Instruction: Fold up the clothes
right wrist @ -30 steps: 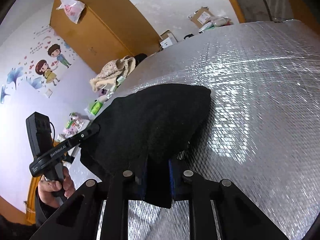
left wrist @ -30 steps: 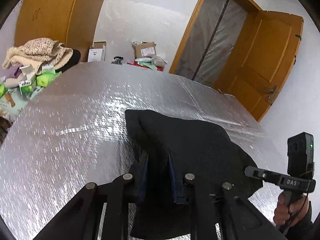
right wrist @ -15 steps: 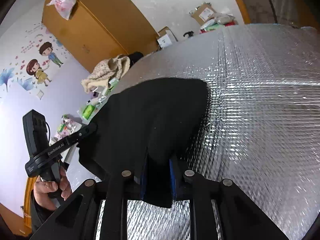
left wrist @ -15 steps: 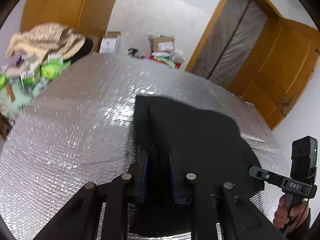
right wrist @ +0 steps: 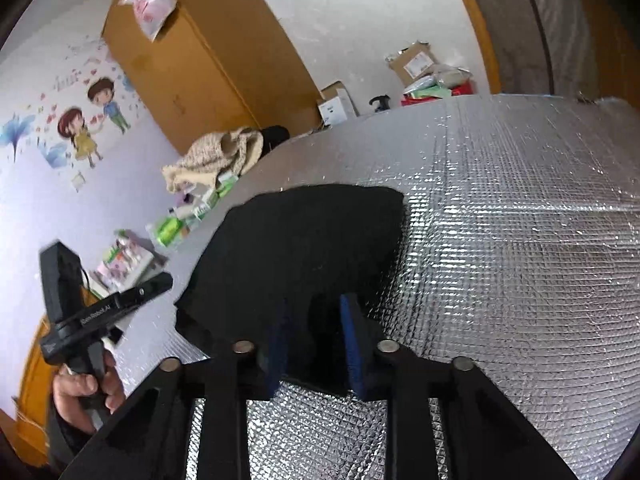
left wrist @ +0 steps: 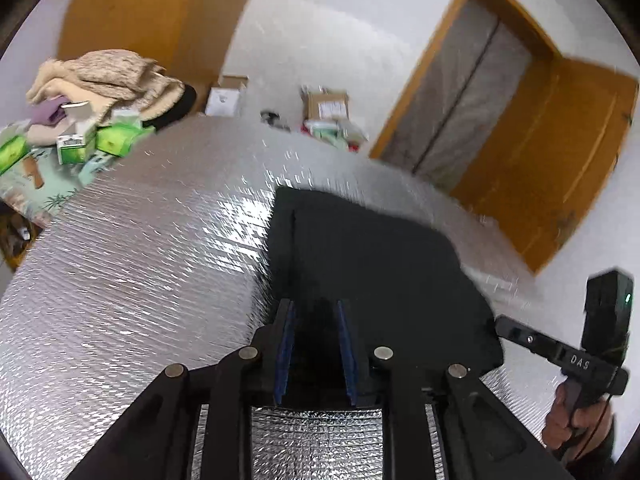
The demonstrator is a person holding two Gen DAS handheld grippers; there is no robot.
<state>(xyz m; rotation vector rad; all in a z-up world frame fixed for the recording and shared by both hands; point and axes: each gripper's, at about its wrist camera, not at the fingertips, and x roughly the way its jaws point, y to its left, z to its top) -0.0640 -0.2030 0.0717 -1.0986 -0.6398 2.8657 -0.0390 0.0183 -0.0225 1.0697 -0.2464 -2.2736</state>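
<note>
Black garment [left wrist: 372, 264] on foil sheet [left wrist: 132, 264]; clothes pile [left wrist: 104, 76], boxes [left wrist: 96, 140] beyond.

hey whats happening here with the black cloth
A person is folding a black garment on a table covered in silver foil sheeting, holding a two-finger tool in each hand. The left tool and the right tool each have the near edge of the cloth between their blue pads. The gaps look fairly wide, so it is unclear whether they are gripping or letting go. The garment lies mostly flat as a compact rectangle.
</note>
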